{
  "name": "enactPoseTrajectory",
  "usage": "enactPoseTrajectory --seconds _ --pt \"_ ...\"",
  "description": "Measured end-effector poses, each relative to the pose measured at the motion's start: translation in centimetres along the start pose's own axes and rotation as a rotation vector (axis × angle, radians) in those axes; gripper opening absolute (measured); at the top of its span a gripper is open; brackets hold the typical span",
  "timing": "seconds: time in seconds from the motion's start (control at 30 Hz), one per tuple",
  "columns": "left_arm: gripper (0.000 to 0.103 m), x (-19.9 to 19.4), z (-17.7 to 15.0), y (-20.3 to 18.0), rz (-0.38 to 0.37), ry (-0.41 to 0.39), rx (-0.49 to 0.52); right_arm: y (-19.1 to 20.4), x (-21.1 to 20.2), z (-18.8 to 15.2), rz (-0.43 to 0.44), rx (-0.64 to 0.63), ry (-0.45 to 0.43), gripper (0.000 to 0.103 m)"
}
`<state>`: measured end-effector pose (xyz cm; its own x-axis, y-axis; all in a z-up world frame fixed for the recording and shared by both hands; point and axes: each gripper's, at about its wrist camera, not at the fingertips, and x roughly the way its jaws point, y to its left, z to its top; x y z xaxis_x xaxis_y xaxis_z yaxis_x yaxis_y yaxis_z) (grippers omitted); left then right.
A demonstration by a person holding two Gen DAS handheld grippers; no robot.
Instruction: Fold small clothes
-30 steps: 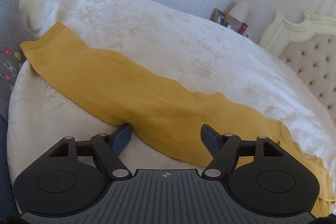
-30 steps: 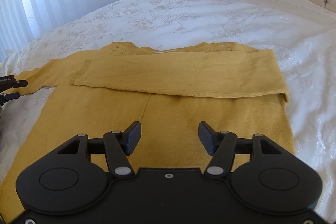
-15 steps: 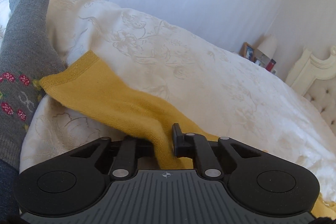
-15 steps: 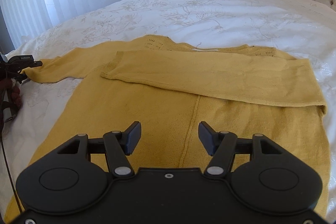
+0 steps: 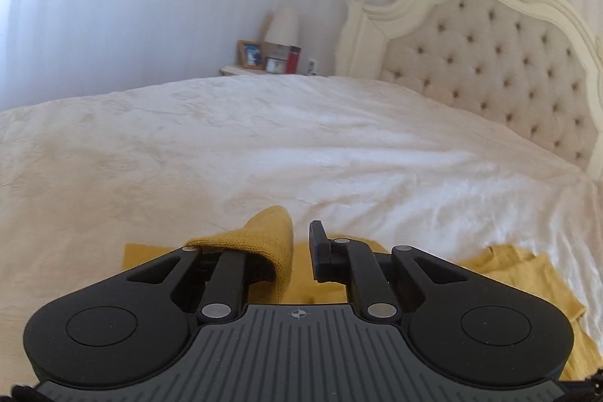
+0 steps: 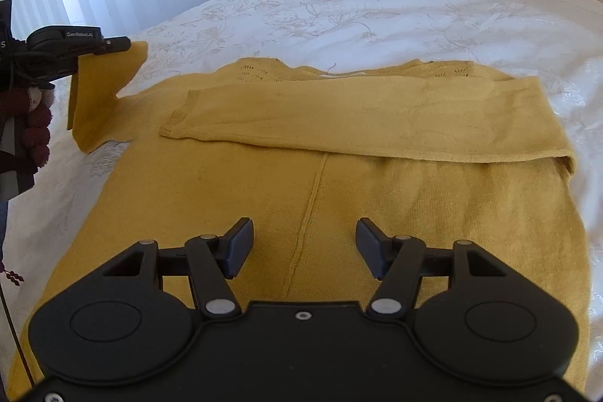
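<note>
Yellow sweater (image 6: 339, 194) lies flat on the bed (image 6: 377, 6), one sleeve (image 6: 377, 119) folded across it. Left claw (image 5: 299, 251) pinches the other sleeve (image 5: 271, 243), lifted off the bed. Right claw (image 6: 304, 247) hovers spread open over the sweater's hem.

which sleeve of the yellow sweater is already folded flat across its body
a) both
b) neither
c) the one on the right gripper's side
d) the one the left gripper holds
c: in the right wrist view one sleeve lies flat across the yellow sweater from its right edge, while the other sleeve is lifted off the bed, pinched in the left gripper; the right gripper is open and holds nothing.
</note>
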<state>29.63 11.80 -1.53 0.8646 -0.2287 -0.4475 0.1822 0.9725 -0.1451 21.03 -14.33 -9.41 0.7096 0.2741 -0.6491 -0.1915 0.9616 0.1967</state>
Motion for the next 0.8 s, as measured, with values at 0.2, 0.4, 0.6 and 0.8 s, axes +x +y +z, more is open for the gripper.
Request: enactPoseTrajectory --seconds 0.2,0.4,0.6,0.8 --pt "0.056 4.4 -4.8 -6.9 -0.03 0.158 0.173 -2.8 -1.1 -0.1 -0.028 0.055 -0.017 0.065" --pt "0.066 3.6 -8.1 -9.5 0.045 0.135 0.387 -4.8 -1.6 1.3 -0.048 0.054 -0.044 0.065" --pt "0.078 0.7 -8.0 -8.9 -0.091 0.16 0.388 -5.4 -1.5 3.2 -0.032 0.078 -0.073 0.065" --pt "0.079 -0.6 -9.4 -6.8 -0.178 0.18 0.29 -3.0 -1.3 5.3 0.001 0.011 -0.073 0.065"
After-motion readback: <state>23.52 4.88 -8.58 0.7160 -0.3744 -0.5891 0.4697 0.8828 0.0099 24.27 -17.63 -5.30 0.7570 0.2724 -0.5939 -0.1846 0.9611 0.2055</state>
